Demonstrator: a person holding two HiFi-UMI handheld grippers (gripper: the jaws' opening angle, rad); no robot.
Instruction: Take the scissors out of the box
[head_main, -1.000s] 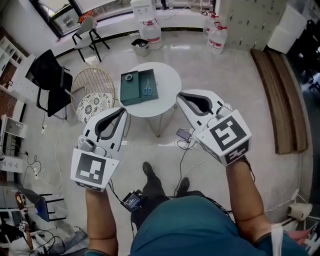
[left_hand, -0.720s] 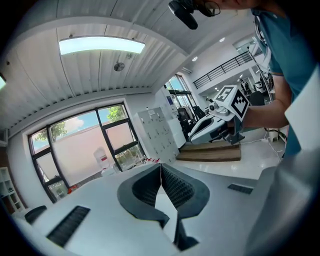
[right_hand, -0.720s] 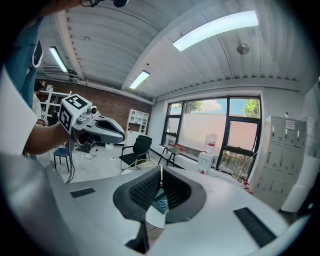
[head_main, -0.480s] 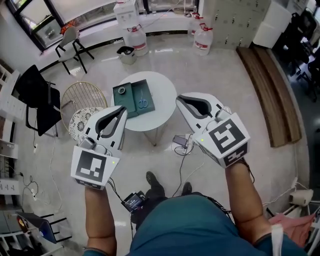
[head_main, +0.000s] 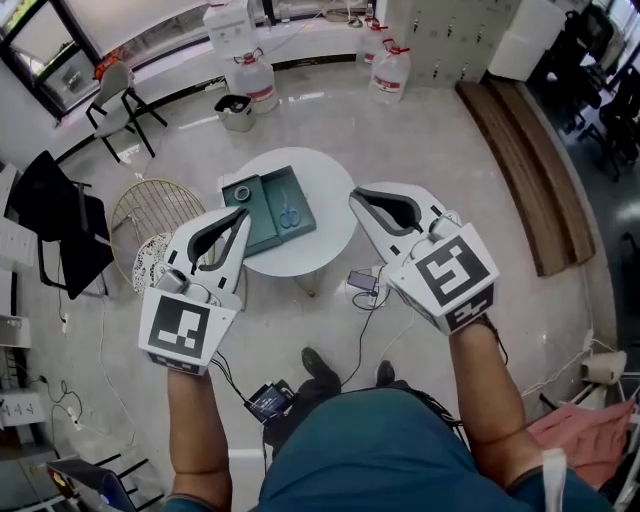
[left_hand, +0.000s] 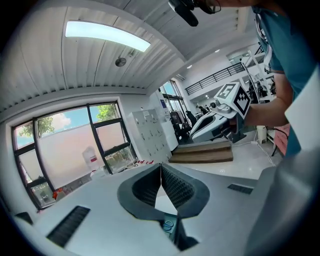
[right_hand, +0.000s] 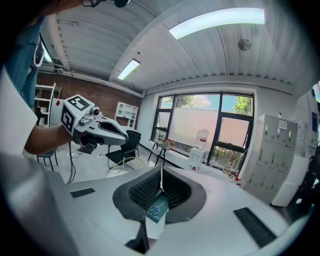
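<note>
Our right gripper (right_hand: 161, 187) has its jaws pressed together, tips meeting with nothing clamped. Just below them, toward six o'clock, we see the blue-handled scissors (right_hand: 157, 209) lying in the teal box (right_hand: 154, 216) on a white table (right_hand: 155, 231). Our left gripper (right_hand: 131, 139) hangs at nine o'clock, with the windows (right_hand: 235, 132) at two o'clock.
</note>
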